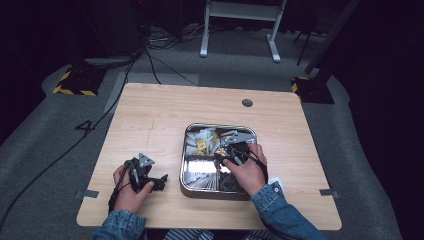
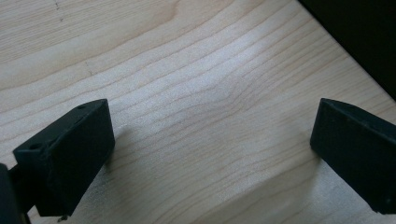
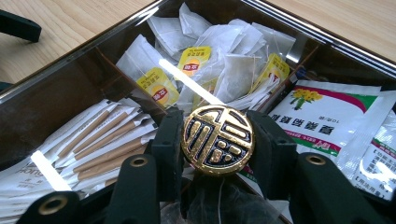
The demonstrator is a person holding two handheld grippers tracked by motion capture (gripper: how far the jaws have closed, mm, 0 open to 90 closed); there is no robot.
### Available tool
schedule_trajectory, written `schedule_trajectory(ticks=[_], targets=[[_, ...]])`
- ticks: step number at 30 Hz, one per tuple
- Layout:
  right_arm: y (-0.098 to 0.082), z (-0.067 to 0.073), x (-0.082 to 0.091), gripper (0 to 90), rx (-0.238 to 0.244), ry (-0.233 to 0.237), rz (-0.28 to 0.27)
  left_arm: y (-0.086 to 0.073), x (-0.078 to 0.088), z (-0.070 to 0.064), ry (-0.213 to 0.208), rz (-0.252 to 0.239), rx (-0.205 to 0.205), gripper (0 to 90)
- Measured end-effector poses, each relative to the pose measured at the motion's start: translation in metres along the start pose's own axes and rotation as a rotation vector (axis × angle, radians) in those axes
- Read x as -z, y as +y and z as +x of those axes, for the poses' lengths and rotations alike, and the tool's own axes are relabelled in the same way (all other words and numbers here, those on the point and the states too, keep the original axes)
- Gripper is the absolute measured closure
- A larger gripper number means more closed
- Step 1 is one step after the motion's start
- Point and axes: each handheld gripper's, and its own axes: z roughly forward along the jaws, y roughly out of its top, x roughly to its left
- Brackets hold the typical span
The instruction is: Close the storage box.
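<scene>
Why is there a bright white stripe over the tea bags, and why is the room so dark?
In the right gripper view, the stripe looks like lamp glare on the box's clear lid, with a second streak at the left. In the high view, light falls on the table while the surroundings stay black.

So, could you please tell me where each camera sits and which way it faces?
High view: above the person's side, looking forward and down on the table; both forearms and hands show.
Left gripper view: on the left gripper, facing bare tabletop.
Right gripper view: on the right gripper, shut on a gold knob over the box.
High and right gripper views share the box and tea bags.
</scene>
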Motion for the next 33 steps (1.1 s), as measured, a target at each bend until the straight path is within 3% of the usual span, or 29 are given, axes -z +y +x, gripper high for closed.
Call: schedule_trajectory(ticks=[11,16,23,33], targets=[[-0.002,-0.002,0.000,58.5,0.016,0.017,-0.016,0.000,0.000,0.000,0.000,0.000,0.000,0.1],[0.001,-0.008,0.006,49.5,0.007,0.045,-0.068,0.000,0.000,0.000,0.000,0.000,0.000,0.1],[0.004,-0.023,0.024,42.8,-0.004,0.071,-0.122,0.000,0.000,0.000,-0.004,0.000,0.000,0.0],[0.004,-0.048,0.061,41.4,-0.016,0.060,-0.172,0.000,0.000,0.000,-0.004,0.000,-0.001,0.1]])
